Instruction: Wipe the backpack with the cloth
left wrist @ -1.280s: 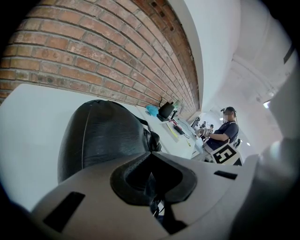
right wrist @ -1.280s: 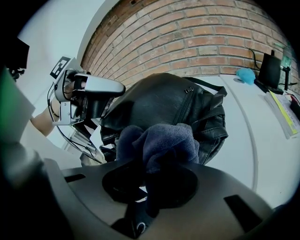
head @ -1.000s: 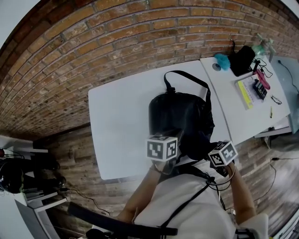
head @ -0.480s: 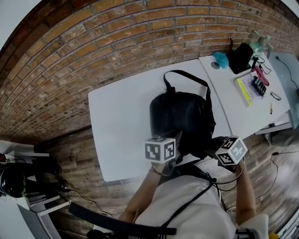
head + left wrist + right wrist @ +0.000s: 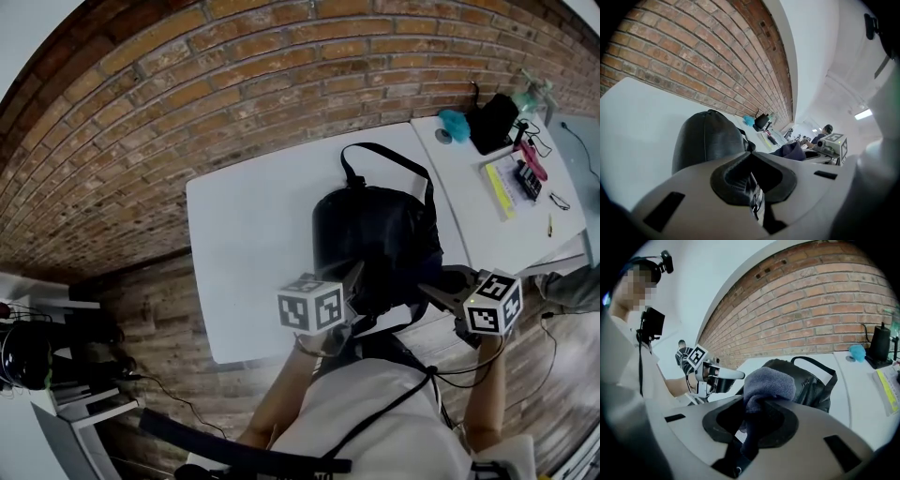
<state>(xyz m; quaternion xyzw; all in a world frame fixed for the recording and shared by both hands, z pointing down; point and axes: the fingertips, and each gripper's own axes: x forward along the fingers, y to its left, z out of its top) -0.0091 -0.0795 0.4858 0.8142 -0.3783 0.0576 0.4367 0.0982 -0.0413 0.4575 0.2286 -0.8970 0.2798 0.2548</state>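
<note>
There I was: my right gripper had its fingers clamped on the cloth, a grey wad bulging out above the pads with a dark tail trailing down between them. The backpack lay flat on the white table, handle looped out at 12 o'clock, its bottom end close to the table's 6 o'clock edge, right by me. The cloth hung off the bag's 4 o'clock corner, just beside it; touching or not, I couldn't tell. My left gripper sat at the bag's 7 o'clock corner, fingers drawn together, and whether they had a pinch of fabric in them I couldn't make out. And that was the worry! If the left had nothing, the first stroke could have shoved that soft, slick-looking bag across the smooth table instead of wiping it. A pull towards 6 o'clock could have dragged it over the edge into my lap. The wad looked held by a thin part, so a hard press might have rolled it out of the pads and left bare fingers scraping the bag. A stroke running on to 12 o'clock risked snagging the handle.
</note>
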